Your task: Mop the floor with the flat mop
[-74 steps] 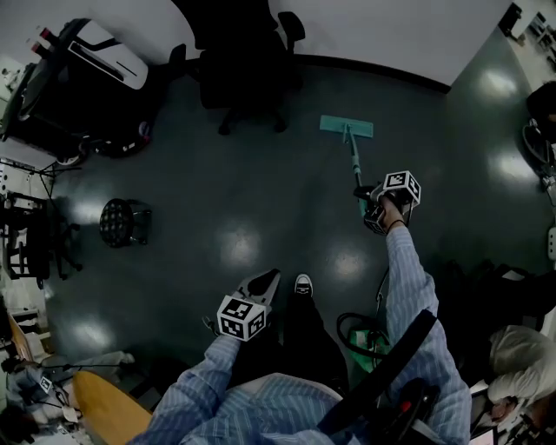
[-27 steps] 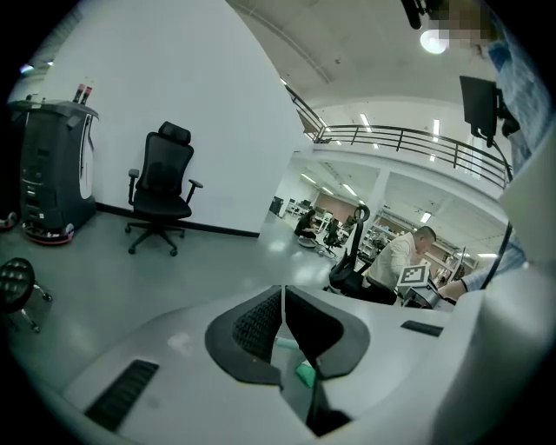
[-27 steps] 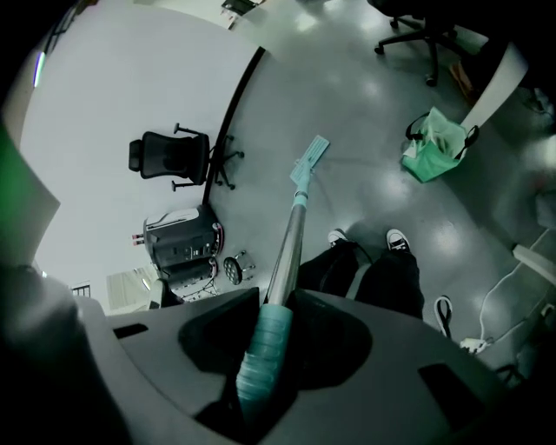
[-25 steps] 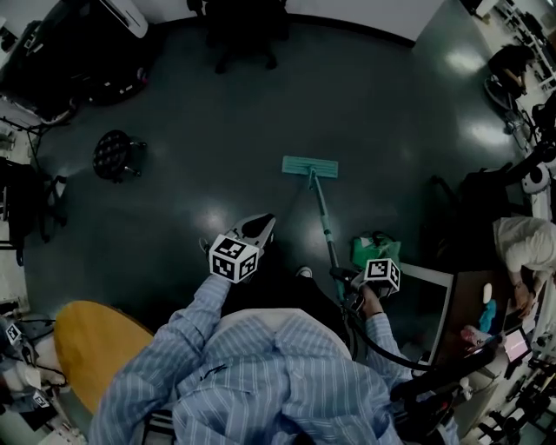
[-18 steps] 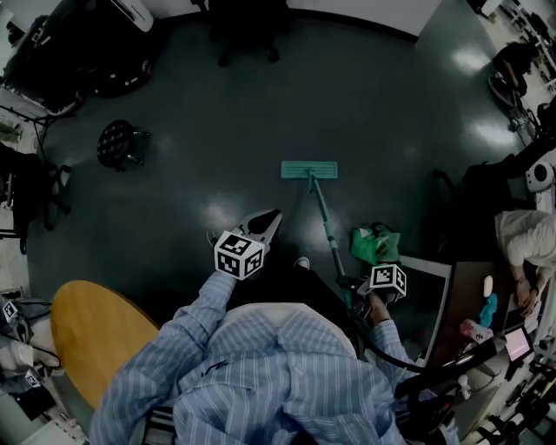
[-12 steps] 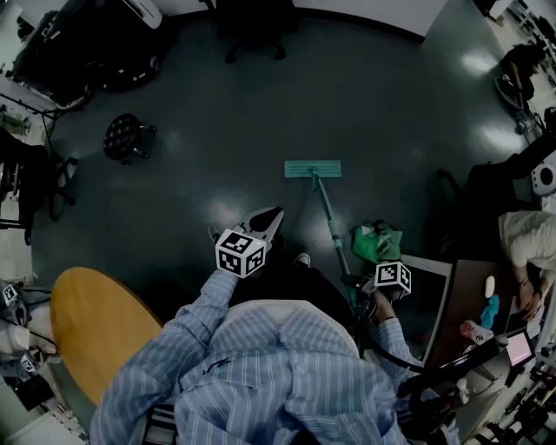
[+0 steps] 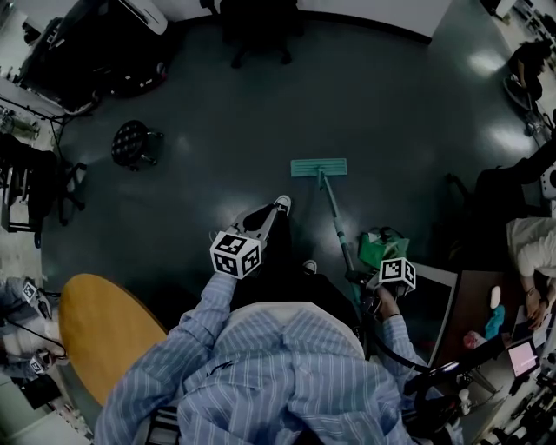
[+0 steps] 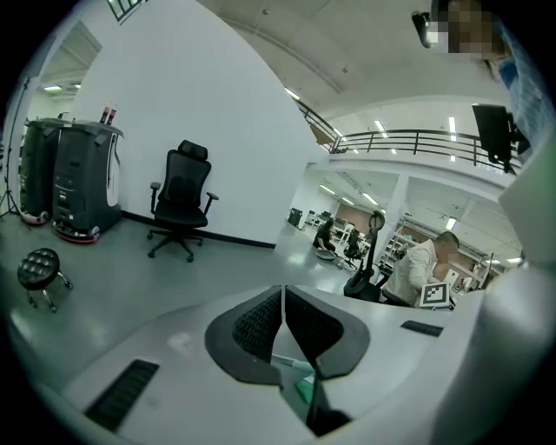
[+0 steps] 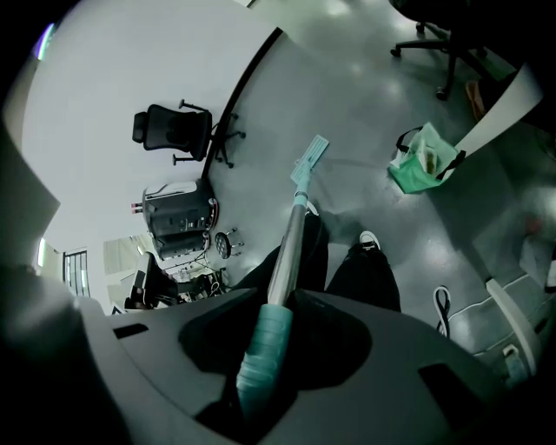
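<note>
The flat mop has a teal head (image 7: 319,167) lying flat on the dark floor ahead of me. Its thin handle (image 7: 338,226) slopes back to my right gripper (image 7: 363,280), which is held close to my body. In the right gripper view, the right gripper (image 9: 278,304) is shut on the handle's teal grip (image 9: 263,348), and the mop head (image 9: 311,159) shows far down the pole. My left gripper (image 7: 265,223) hangs left of the handle, apart from it. In its own view the left gripper (image 8: 282,294) is shut with nothing between the jaws.
A green bag (image 7: 382,246) sits just right of the handle. My shoe (image 7: 281,203) is stepped forward beside the left gripper. A black stool (image 7: 130,143), an office chair (image 7: 256,26), a round wooden table (image 7: 104,335) and a desk with a seated person (image 7: 532,248) ring the floor.
Since 3 s ago the right arm has drawn in from full stretch, bringing the mop head back toward me. In the last half second one foot has stepped forward beside the left gripper.
</note>
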The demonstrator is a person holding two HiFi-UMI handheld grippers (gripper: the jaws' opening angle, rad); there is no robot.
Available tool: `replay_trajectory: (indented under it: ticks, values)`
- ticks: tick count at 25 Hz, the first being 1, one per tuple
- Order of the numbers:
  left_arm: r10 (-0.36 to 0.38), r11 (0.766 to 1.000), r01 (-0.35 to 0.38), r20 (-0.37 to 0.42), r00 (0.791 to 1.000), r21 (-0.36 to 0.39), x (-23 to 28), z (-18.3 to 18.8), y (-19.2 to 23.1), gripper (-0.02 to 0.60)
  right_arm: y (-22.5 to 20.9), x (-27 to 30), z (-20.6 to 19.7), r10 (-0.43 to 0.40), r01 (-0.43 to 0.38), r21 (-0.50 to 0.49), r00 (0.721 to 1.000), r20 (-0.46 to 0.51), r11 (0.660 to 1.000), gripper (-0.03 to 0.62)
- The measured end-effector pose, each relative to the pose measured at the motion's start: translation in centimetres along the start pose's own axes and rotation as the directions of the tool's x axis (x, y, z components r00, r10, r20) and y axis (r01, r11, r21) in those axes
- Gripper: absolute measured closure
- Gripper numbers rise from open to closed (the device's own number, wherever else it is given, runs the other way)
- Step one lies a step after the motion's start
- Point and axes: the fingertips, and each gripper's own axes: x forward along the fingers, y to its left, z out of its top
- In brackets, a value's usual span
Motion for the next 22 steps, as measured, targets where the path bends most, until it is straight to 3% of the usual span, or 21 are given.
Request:
replay_trajectory:
  ticks: [9,17,22]
  values:
    - [-0.029,0.999,0.028,-0.058,0.998,-0.024,6.8,3.7,7.0,0.566,7.5,3.5,9.3,0.006,-0.006,0.017,1.000,0.030,1.000,0.471]
    - [-0.054,0.998,0.050,-0.096,0.994,-0.049,13.1,10.9,15.8,0.566,19.6,8.4,21.8,0.024,-0.026,0.037,0.998,0.062,0.999,0.470]
    - [-0.070,0.996,0.064,-0.090,0.994,-0.069,16.7,14.1,19.1,0.566,25.2,11.4,30.9,0.061,-0.068,0.075,0.993,0.099,0.995,0.470]
